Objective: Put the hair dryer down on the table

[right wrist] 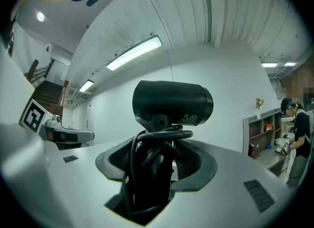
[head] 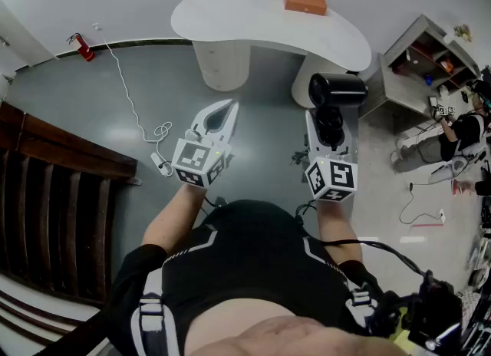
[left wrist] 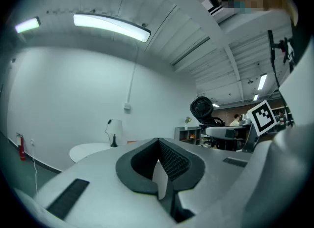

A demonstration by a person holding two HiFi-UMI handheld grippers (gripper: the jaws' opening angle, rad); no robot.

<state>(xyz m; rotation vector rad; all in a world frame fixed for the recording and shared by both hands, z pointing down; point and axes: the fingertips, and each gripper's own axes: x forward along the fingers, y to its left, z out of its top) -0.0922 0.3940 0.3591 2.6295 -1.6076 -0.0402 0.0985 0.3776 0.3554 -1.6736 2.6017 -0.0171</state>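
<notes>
Dryer (head: pixel 337 90) is clamped by its handle in the right gripper (head: pixel 330 123), held in the air, apparently short of the table (head: pixel 230 17). Nothing is set down yet; reaching the tabletop and letting go are both left to do. The left gripper (head: pixel 217 119) is closed and empty.

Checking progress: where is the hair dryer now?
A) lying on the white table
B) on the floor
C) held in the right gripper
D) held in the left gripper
C: the right gripper has its jaws closed on the hair dryer, at its cord-wrapped handle.
</notes>
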